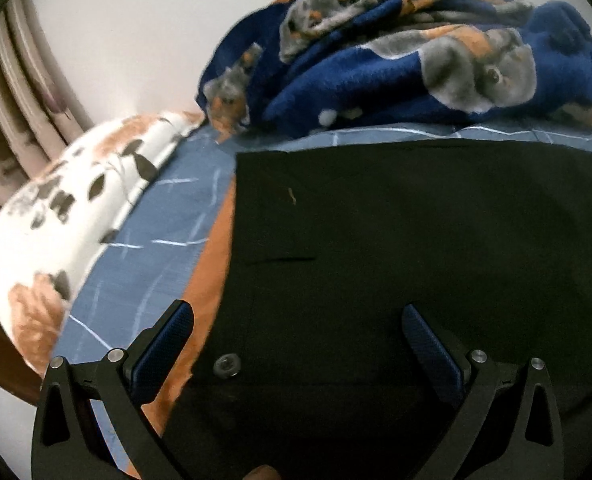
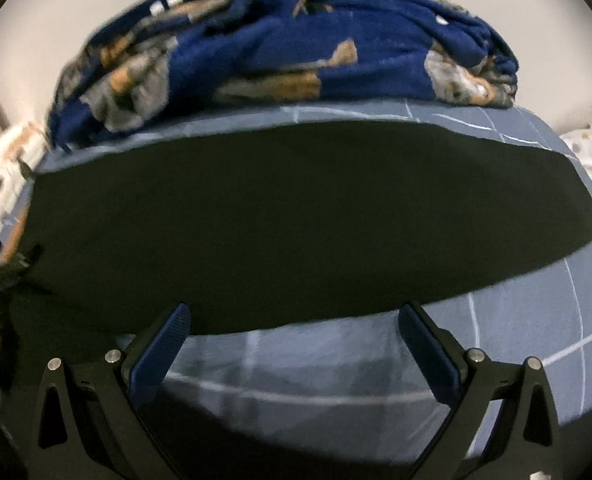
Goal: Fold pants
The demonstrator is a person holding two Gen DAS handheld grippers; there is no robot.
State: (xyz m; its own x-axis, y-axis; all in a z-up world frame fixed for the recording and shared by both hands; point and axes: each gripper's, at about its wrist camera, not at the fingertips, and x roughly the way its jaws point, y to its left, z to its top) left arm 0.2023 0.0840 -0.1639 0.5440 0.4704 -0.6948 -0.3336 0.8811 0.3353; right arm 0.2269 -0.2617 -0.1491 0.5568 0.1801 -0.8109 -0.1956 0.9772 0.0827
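Observation:
Black pants lie flat on a blue checked bedsheet. A metal waist button shows near the bottom of the left wrist view. My left gripper hangs open just above the waist end, with nothing between its blue pads. In the right wrist view the pants stretch across the bed as a long dark band. My right gripper is open over the near edge of the pants, its fingers above bare sheet. It holds nothing.
A crumpled navy fleece blanket with animal prints is heaped at the far side of the bed. A white and orange pillow lies left, curtains behind it. An orange cloth sticks out under the pants' left edge. A dotted fabric sits far right.

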